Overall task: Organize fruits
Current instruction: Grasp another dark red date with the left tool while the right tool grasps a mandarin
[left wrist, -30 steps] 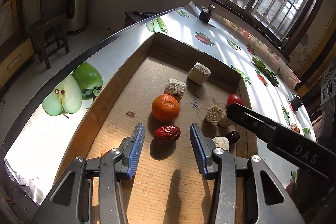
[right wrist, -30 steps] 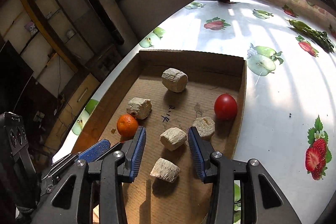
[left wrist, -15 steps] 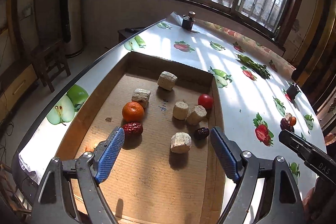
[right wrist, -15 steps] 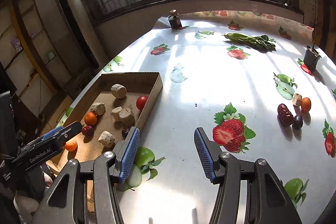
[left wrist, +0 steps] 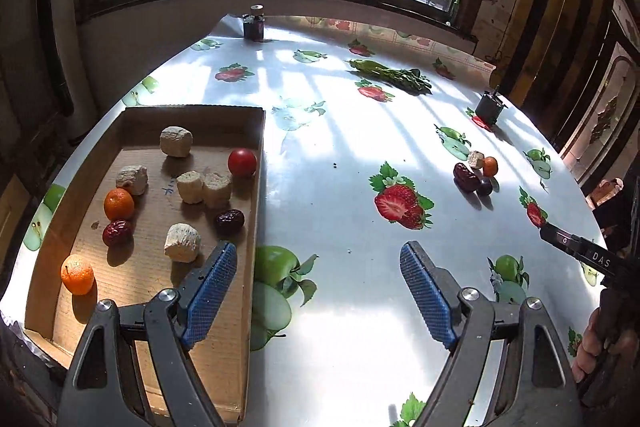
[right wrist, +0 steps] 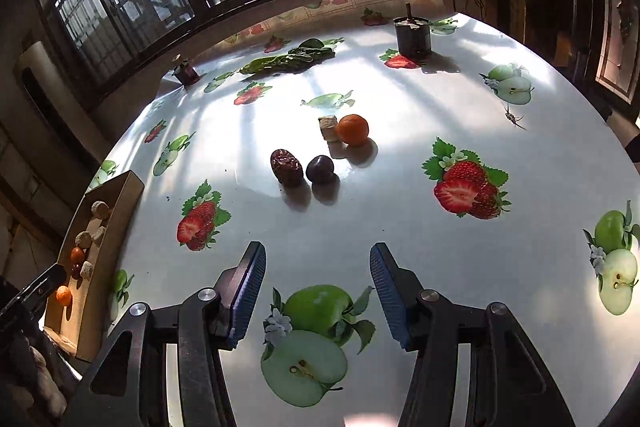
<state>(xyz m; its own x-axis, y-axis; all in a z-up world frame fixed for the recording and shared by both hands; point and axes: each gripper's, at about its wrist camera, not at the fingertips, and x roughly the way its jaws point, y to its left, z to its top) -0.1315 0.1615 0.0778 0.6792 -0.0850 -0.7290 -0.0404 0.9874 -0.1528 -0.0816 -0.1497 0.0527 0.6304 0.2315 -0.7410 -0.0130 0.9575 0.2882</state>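
Right gripper (right wrist: 318, 293) hangs half-open and empty over the table (right wrist: 400, 227), and the left gripper (left wrist: 318, 293) gapes wide, empty too. Ahead lie four loose pieces: wrinkled date (right wrist: 286, 167), dark plum (right wrist: 320, 168), orange (right wrist: 353, 129), pale chunk (right wrist: 328, 128). Small, light and firm by the look, best pinched across the middle. Cardboard tray (left wrist: 256, 187) already holds eleven

Reading "DAS" in white letters on the right gripper (left wrist: 580, 253), beyond the printed strawberry (left wrist: 398, 201). Showing blue handwriting, illegible, on the cardboard tray (left wrist: 140, 267) floor.
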